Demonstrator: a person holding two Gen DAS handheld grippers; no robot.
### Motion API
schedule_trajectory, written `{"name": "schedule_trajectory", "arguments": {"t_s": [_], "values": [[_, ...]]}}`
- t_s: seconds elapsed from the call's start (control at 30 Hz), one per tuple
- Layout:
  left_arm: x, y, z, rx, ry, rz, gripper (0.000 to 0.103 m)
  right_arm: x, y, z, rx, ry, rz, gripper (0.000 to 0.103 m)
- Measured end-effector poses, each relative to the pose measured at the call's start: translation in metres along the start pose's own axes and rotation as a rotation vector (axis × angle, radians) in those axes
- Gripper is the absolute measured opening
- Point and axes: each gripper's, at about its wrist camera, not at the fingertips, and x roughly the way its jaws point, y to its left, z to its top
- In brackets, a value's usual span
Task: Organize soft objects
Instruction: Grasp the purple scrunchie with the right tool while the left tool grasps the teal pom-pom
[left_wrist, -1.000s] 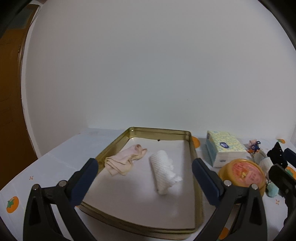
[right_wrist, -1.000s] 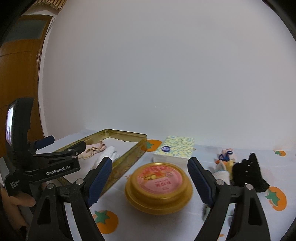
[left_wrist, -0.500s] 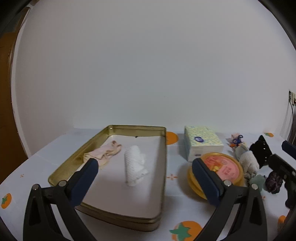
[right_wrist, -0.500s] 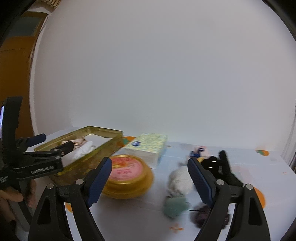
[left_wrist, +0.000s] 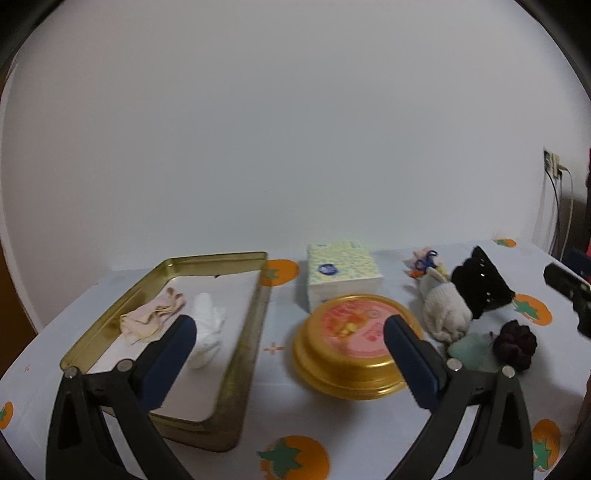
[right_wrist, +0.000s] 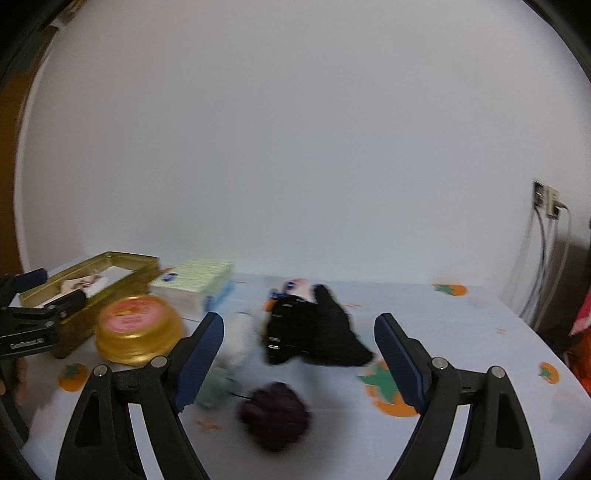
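A gold tin tray (left_wrist: 218, 255) holds a pink cloth (left_wrist: 151, 321) and a white cloth (left_wrist: 207, 328). My left gripper (left_wrist: 288, 328) hangs open and empty between the tray and a round gold tin (left_wrist: 354, 339). To the right lie a cream sock (left_wrist: 443, 314), a black cloth (left_wrist: 480, 288), a pale green piece (left_wrist: 469, 350) and a dark purple scrunchie (left_wrist: 515, 345). My right gripper (right_wrist: 299, 325) is open and empty, with the black cloth (right_wrist: 314, 332) beyond its tips and the blurred scrunchie (right_wrist: 275, 413) low between its fingers. The sock (right_wrist: 240, 339) lies by its left finger.
A tissue box (left_wrist: 343, 273) stands behind the round tin, and a small colourful toy (left_wrist: 424, 258) lies behind the sock. The tablecloth (right_wrist: 461, 332) has orange fruit prints. A wall socket with cables (right_wrist: 546, 203) is at the right. The left gripper (right_wrist: 51, 290) shows at the left edge.
Both grippers have swept to the right. The left one went from over the tray towards the round tin. The right one went from the round tin to the black cloth and scrunchie.
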Motion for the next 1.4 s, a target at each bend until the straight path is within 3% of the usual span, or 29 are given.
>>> {"name": "schedule_trajectory", "arguments": {"t_s": [0.13,0.27,0.47,0.63,0.67,0.7,0.73,0.87,0.97,1.0,1.1,1.23,1.4], "values": [[0.0,-0.02,0.001,0.036,0.013,-0.031,0.103,0.004,-0.027,-0.002,0.016,0.03,-0.015,0.086],[0.001,-0.038,0.002,0.057,0.032,-0.077,0.103,0.008,-0.039,-0.005,0.04,0.089,0.033,0.086],[-0.001,-0.064,0.002,0.137,0.039,-0.113,0.103,0.035,-0.018,-0.01,-0.028,0.23,0.157,0.086],[0.001,-0.076,0.002,0.199,0.055,-0.139,0.103,0.067,0.009,-0.022,-0.134,0.403,0.238,0.084],[0.001,-0.078,0.002,0.208,0.055,-0.139,0.103,0.073,0.013,-0.024,-0.151,0.433,0.239,0.078],[0.0,-0.08,0.001,0.216,0.054,-0.139,0.103,0.076,0.015,-0.027,-0.161,0.451,0.238,0.054],[-0.001,-0.081,0.001,0.221,0.053,-0.141,0.103,0.079,0.017,-0.029,-0.167,0.47,0.241,0.04],[0.0,-0.085,0.001,0.244,0.058,-0.145,0.103,0.08,0.017,-0.031,-0.173,0.477,0.247,0.039],[0.001,-0.086,0.0,0.248,0.067,-0.15,0.103,0.075,0.008,-0.029,-0.132,0.458,0.261,0.03],[0.001,-0.086,0.0,0.248,0.067,-0.155,0.103,0.074,0.004,-0.028,-0.113,0.448,0.262,0.022],[0.0,-0.086,0.002,0.211,0.073,-0.197,0.103,0.063,-0.015,-0.022,-0.022,0.381,0.282,0.015],[0.008,-0.092,0.002,0.126,0.141,-0.304,0.102,0.05,-0.025,-0.018,0.02,0.312,0.288,0.015],[0.008,-0.117,-0.001,0.188,0.166,-0.344,0.097,0.047,-0.027,-0.016,0.042,0.301,0.249,0.015]]}}
